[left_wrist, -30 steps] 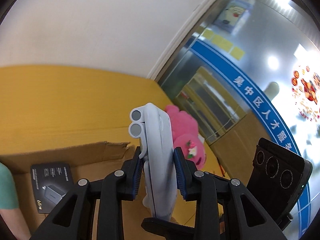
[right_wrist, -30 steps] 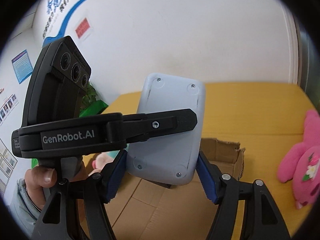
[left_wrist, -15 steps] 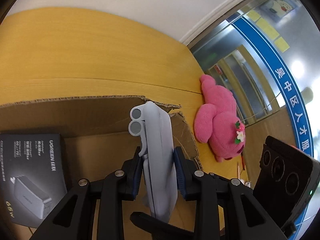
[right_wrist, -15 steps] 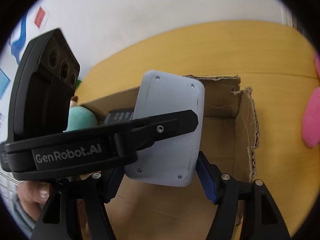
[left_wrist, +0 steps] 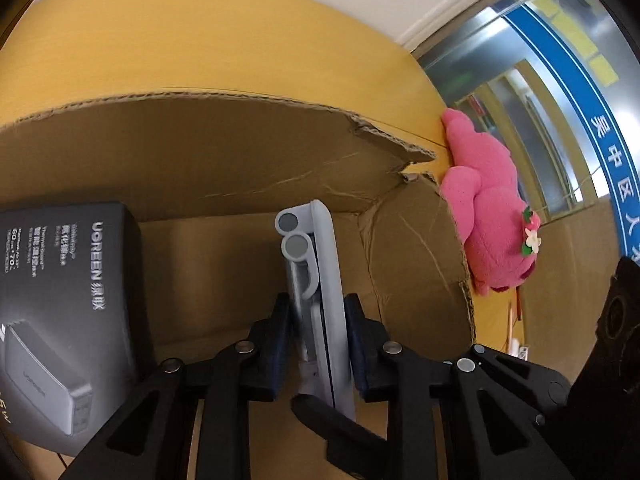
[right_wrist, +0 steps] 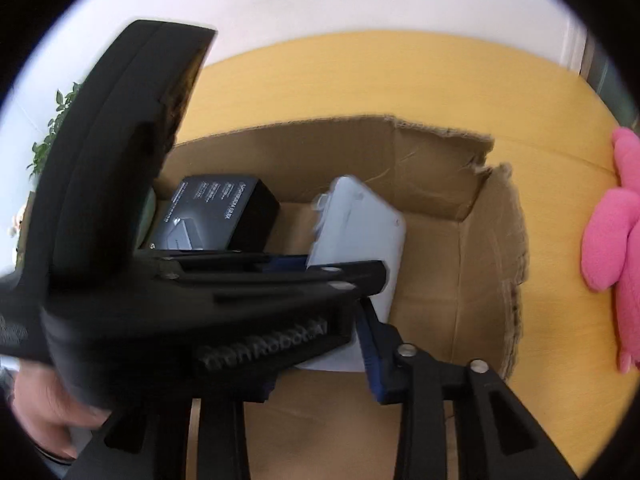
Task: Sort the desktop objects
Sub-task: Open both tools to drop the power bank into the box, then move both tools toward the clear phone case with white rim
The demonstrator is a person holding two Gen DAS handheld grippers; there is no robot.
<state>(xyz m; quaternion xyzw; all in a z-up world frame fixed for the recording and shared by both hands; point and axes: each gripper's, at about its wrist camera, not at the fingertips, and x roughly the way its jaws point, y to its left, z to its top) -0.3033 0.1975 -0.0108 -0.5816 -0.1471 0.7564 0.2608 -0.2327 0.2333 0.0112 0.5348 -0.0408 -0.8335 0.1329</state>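
My left gripper [left_wrist: 316, 332] is clamped edge-on around the grey device [left_wrist: 320, 264], holding it inside the open cardboard box [left_wrist: 248, 152] just beside the black UGREEN carton [left_wrist: 68, 304] on the box floor. My right gripper [right_wrist: 320, 344] sits behind it; its jaw width cannot be determined. A pink plush toy [left_wrist: 492, 216] lies outside the box on the yellow table [left_wrist: 200, 40].

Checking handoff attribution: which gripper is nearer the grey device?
Left. The left gripper clamps the grey device between its fingers inside the cardboard box; the right gripper sits just behind it, apparently not gripping.
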